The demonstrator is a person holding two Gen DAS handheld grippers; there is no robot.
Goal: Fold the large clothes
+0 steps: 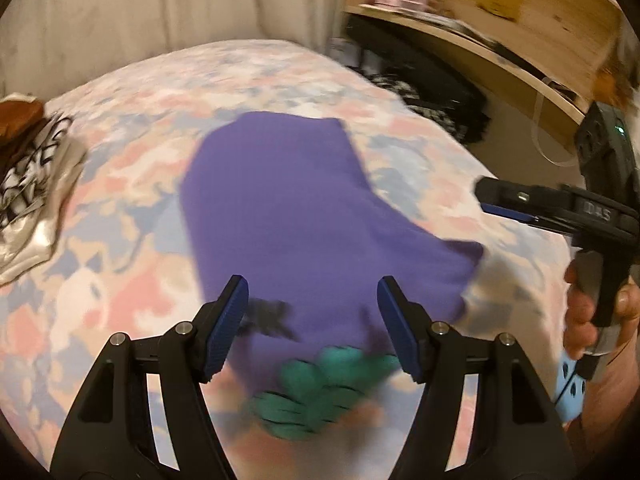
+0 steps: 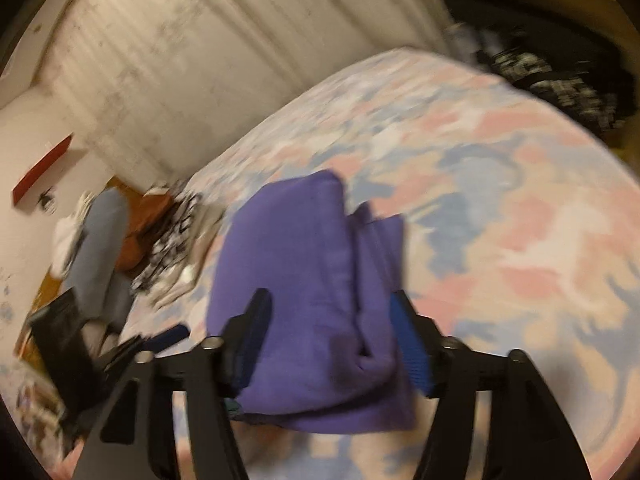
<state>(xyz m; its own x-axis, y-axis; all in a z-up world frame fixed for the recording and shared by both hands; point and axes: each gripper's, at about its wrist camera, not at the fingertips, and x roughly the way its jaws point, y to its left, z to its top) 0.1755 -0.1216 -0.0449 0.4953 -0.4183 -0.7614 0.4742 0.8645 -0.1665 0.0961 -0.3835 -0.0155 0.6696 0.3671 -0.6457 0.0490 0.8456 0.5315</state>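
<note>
A bed point(image 1: 132, 168) covered in a soft pink, blue and white patterned sheet fills most of both views, and a purple garment point(image 1: 296, 216) lies on it, folded over, with a green printed patch showing at its near edge in the left wrist view. The left gripper point(image 1: 312, 320) hangs above the near part of the purple garment with its blue-padded fingers point(image 1: 228, 320) spread apart and nothing between them. The right gripper point(image 2: 332, 340) is above the garment too, its fingers point(image 2: 412, 348) parted with the cloth seen in the gap below them, not pinched; in the left wrist view a hand point(image 1: 588, 312) holds that gripper by its handle at the right side. At the bed's far left corner sits a pile of clothes point(image 1: 28, 172) in black-and-white print, silvery cloth and brown. A pale curtain point(image 1: 168, 4) hangs behind the bed, and a wooden shelf point(image 1: 460, 40) with a pink box on it runs along the right, dark patterned fabric heaped beneath it.
</note>
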